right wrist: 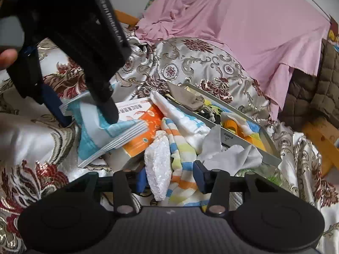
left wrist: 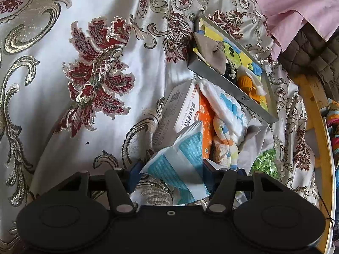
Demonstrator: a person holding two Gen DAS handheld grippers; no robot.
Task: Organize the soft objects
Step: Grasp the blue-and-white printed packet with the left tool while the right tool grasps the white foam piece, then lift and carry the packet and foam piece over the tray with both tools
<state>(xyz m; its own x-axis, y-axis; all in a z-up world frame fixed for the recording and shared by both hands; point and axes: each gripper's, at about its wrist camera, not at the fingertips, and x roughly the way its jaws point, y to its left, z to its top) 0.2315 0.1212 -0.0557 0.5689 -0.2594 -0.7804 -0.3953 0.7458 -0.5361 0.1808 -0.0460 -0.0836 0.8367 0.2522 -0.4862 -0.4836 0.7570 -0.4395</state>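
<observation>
My left gripper has a blue-and-white plastic packet between its fingers; the packet also shows in the right wrist view, with the left gripper over it. My right gripper stands around a striped towel and a white fluffy cloth; the jaws look partly open. A grey tray holds a grey cloth and an orange item; the tray shows in the right wrist view too. An orange-and-white box lies under the pile.
A floral satin bedspread covers the bed. A pink sheet and a brown quilted cover lie at the back right. A wooden bed frame runs along the right. White tissues and a green item sit near the tray.
</observation>
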